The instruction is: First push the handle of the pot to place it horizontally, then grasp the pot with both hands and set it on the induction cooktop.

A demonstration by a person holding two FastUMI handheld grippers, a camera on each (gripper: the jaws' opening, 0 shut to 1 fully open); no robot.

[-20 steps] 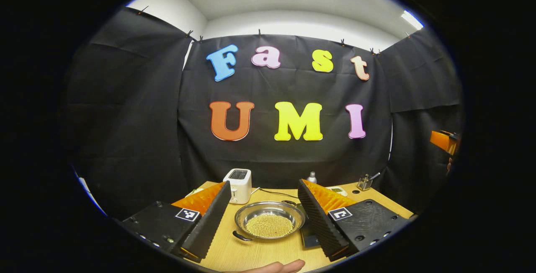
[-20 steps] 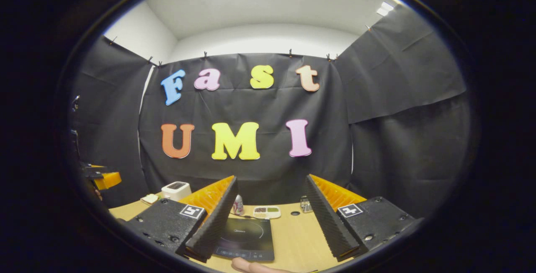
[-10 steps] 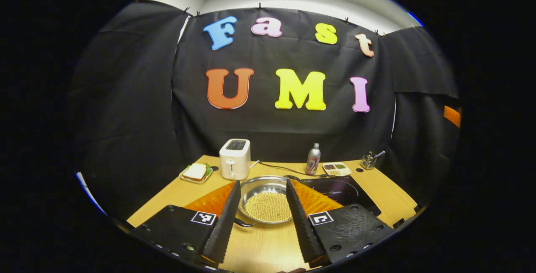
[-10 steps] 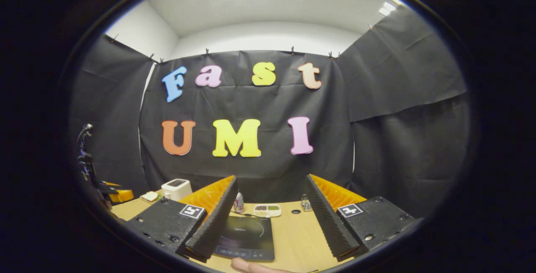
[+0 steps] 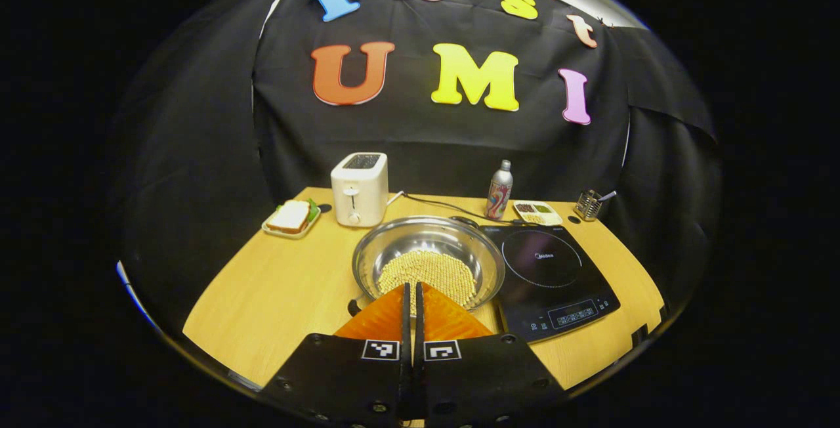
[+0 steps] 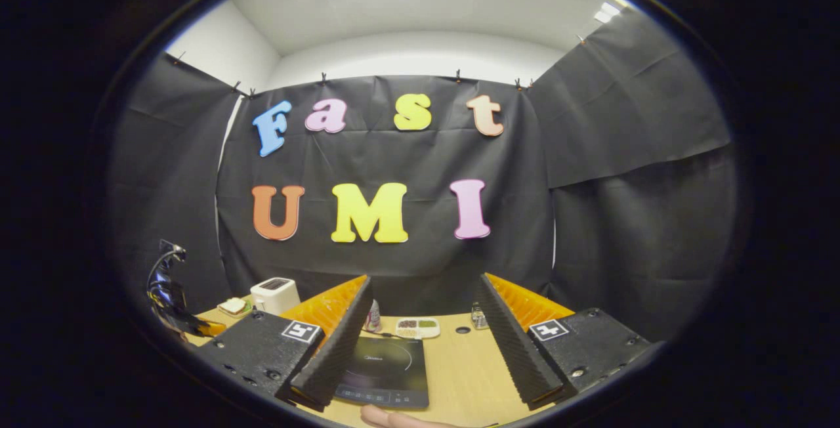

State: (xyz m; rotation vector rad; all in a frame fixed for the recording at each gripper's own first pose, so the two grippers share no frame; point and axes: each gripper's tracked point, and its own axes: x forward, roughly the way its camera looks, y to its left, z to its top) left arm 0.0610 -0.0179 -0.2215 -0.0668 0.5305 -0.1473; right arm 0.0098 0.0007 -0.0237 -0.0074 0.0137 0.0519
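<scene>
on the wooden table point(image 5: 275, 283), lower centre of the left gripper view, the left gripper point(image 5: 412, 293) is closed and empty above the round steel pot of beans point(image 5: 428, 264). it should nudge the pot's dark handle point(image 5: 354, 308) sideways, gently. the right gripper point(image 6: 420, 342) waits, spread open, over the black induction cooktop point(image 6: 387, 369).

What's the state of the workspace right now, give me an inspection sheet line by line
Surface: wooden table, bare at the front left.
Job's things: pot holding yellow grains, beside the induction cooktop, not on it; dark pot handle at its near left.
Clutter: toaster, sandwich plate, bottle, divided snack dish, utensil holder.
Grippers: left gripper shut, empty, just short of the pot; right gripper open, empty, above the cooktop.
Cables: black cable behind the pot.
Surroundings: black cloth wall, ceiling lights.
</scene>
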